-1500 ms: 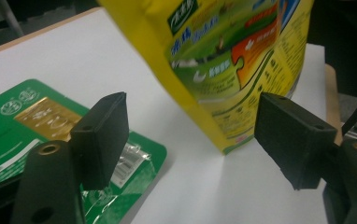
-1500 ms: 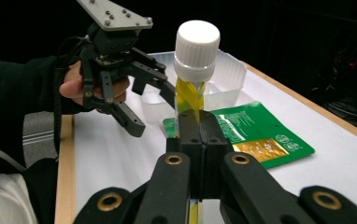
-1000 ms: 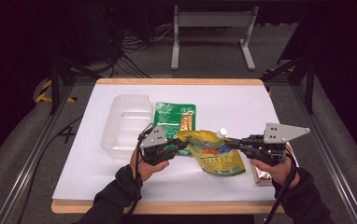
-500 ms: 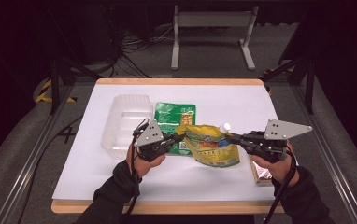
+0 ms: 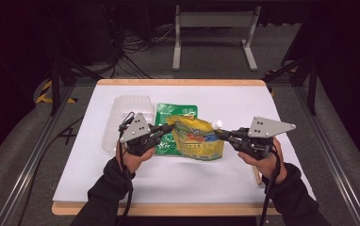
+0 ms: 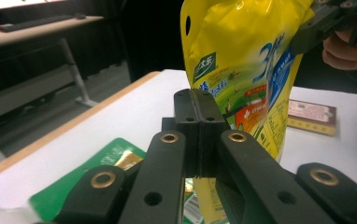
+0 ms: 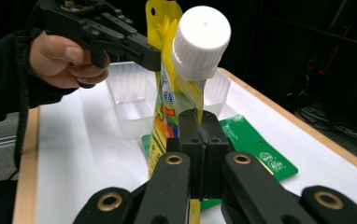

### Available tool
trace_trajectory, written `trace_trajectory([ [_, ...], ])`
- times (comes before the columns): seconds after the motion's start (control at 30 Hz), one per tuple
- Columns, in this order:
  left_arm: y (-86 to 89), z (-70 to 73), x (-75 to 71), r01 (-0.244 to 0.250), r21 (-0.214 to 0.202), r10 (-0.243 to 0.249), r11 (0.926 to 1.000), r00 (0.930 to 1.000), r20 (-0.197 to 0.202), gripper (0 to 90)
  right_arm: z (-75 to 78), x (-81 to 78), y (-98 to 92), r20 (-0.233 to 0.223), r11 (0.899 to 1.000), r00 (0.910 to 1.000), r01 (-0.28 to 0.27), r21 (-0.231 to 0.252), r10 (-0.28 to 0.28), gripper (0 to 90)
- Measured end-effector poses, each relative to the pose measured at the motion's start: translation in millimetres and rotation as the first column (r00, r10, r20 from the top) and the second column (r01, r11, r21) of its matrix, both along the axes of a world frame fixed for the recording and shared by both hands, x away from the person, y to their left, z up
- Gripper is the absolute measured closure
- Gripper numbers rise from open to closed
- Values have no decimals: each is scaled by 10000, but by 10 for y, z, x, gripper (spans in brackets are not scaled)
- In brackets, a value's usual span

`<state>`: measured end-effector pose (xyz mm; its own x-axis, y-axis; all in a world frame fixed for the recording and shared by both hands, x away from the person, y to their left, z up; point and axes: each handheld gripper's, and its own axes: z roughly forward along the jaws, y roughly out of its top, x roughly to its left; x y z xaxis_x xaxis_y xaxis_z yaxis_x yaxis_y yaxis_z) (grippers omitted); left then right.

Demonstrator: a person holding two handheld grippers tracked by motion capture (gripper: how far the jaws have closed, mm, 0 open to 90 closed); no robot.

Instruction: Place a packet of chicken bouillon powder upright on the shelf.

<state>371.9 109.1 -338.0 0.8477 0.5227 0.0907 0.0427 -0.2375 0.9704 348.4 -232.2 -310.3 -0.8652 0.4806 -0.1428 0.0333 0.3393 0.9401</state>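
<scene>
**Two claws hold a yellow spout pouch up between them**

The left claw (image 5: 167, 128) sits just left of centre in the high view, its jaws pressed together on the upper left corner of the yellow pouch (image 5: 198, 140). In the left gripper view the black jaws rise from the bottom centre and meet with no gap, and the pouch (image 6: 246, 70) fills the upper middle and right of the frame right behind them. The right claw (image 5: 221, 134) comes in from the right of centre in the high view and is clamped on the pouch's other upper corner, just under the white cap (image 5: 217, 124). In the right gripper view its jaws close on the thin yellow edge at the middle of the frame, with the cap (image 7: 201, 42) directly above them and the left claw (image 7: 149, 51) pinching the far corner in the upper left.

The pouch hangs between the two claws, upright, over the white surface (image 5: 244, 101). Behind and under it lies a flat green packet (image 5: 175, 113), and left of that a clear plastic tray (image 5: 128, 104). Near the right hand, a small flat box (image 6: 311, 115) lies on the surface at the right of the left gripper view.

The pouch bears a green logo patch, a large blue "3" and Chinese characters too small to read.
</scene>
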Motion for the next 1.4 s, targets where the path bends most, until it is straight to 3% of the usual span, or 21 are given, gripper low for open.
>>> trace_trajectory([
  [0.27, 316, 155, -26, -762, -392, 779, 9963, 9960, 436, 900, 81, 141, 332, 235, 9996, 9994, -268, 49, 267, 900],
  [0.57, 520, 216, -36, -1361, -504, 1389, 9894, 9887, 569, 900, 88, 291, 616, 167, 9994, 9993, -336, 115, 334, 900],
  [0.93, 826, 270, -84, -2034, -778, 2094, 9760, 9746, 797, 900, 97, 441, 966, -109, 9978, 9979, -632, 195, 634, 900],
  [1.2, 1099, 306, -153, -2515, -1131, 2615, 9612, 9615, 848, 900, 114, 465, 1253, -80, 9961, 9961, -877, 21, 877, 900],
  [1.4, 1219, 301, -183, -2685, -1289, 2803, 9546, 9562, 840, 900, 127, 486, 1399, -101, 9945, 9945, -1044, 32, 1045, 900],
])
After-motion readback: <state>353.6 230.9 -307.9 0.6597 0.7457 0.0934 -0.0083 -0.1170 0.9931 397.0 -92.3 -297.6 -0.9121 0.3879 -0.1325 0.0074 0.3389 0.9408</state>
